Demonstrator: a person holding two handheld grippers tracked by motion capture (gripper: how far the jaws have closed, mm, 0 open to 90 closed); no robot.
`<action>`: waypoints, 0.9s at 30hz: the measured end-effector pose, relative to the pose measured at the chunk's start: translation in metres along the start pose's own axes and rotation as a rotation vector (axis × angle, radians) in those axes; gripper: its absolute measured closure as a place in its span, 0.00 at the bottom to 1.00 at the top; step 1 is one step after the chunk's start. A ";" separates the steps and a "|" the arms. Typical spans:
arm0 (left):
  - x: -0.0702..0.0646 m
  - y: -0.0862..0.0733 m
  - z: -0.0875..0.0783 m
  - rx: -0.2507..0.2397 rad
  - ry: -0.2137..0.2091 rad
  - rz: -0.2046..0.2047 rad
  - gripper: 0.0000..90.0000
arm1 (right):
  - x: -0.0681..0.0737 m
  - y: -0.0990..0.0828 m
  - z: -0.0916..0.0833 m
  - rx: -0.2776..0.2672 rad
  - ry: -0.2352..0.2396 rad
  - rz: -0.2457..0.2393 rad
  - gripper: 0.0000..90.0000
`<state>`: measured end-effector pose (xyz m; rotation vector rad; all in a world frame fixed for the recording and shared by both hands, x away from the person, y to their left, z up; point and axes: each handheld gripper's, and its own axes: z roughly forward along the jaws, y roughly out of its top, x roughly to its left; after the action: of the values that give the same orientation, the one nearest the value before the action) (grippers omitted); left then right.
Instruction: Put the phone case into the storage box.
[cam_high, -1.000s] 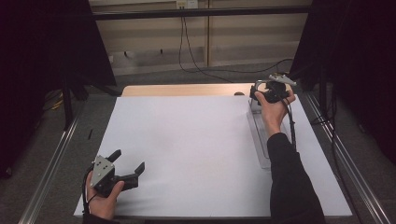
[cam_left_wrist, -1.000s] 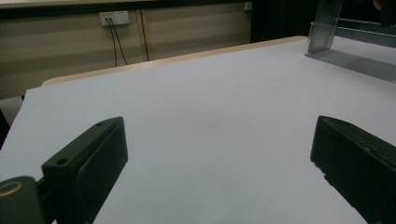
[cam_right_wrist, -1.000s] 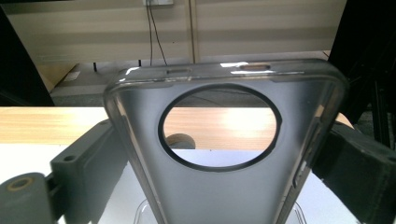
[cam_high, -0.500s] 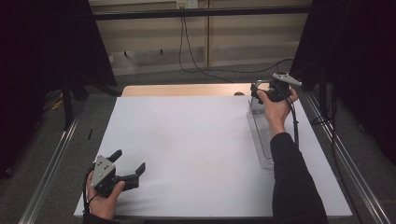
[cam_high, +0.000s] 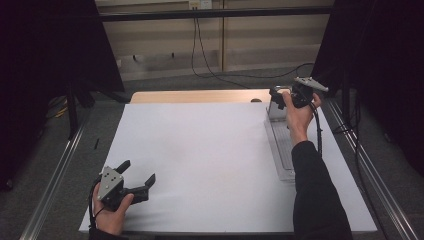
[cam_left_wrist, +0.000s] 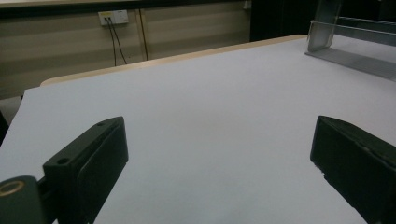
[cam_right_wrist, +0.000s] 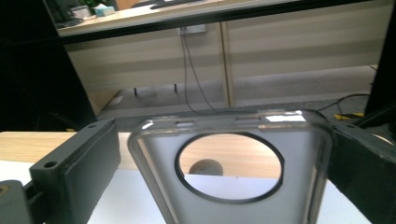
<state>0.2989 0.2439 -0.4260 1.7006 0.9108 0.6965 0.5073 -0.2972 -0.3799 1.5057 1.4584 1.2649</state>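
High view: at the upper right of the frame I am holding my right gripper (cam_high: 280, 98) at the far end of the clear tray (cam_high: 283, 150) on the white table (cam_high: 210, 150). In the right gripper view, the tray's end wall (cam_right_wrist: 231, 168), with its round hole, is sitting between the spread jaws; contact unclear. At the lower left, my left gripper (cam_high: 137, 176) is resting open, empty.

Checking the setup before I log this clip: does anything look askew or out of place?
One thing: the clear tray has its far end tipped up off the white table, between the jaws of the right hand-held gripper. The left hand-held gripper sits open over bare table.
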 end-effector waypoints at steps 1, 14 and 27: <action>0.000 0.000 0.000 0.000 0.001 -0.001 0.04 | 0.000 0.000 0.000 -0.005 -0.001 0.002 0.00; -0.001 0.000 0.001 0.006 -0.005 0.005 0.04 | -0.008 0.008 -0.005 -0.043 -0.001 0.028 0.00; -0.001 0.000 0.002 0.004 -0.005 0.001 0.04 | -0.004 0.016 -0.009 -0.072 0.021 -0.025 0.00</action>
<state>0.2995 0.2421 -0.4267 1.7059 0.9085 0.6919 0.5039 -0.3052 -0.3631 1.4269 1.4251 1.3088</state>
